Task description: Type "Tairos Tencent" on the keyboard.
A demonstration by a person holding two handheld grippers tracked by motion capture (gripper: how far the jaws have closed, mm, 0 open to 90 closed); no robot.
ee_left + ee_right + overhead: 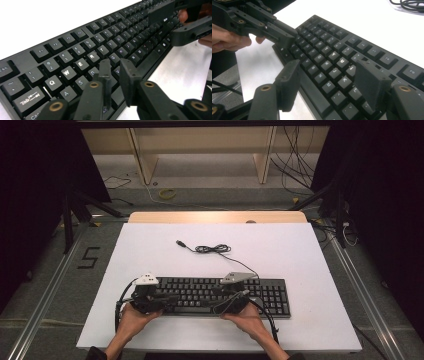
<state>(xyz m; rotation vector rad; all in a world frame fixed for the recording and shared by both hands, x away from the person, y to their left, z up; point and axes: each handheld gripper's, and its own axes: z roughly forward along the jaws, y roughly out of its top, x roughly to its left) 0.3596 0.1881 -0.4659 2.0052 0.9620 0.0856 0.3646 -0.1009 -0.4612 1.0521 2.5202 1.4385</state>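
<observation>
A black full-size keyboard lies near the front edge of the white table top. Its cable is coiled behind it and ends in a loose USB plug. My left gripper rests over the keyboard's left half. In its own view my left gripper has its jaws nearly together with nothing between them, tips over the D, C and V keys. My right gripper hovers over the middle keys; in its own view my right gripper is open wide above the keyboard.
Each gripper is held by a hand at the table's front edge. The right half of the keyboard and its number pad are uncovered. Black stands flank the table, and loose cables lie on the floor behind it.
</observation>
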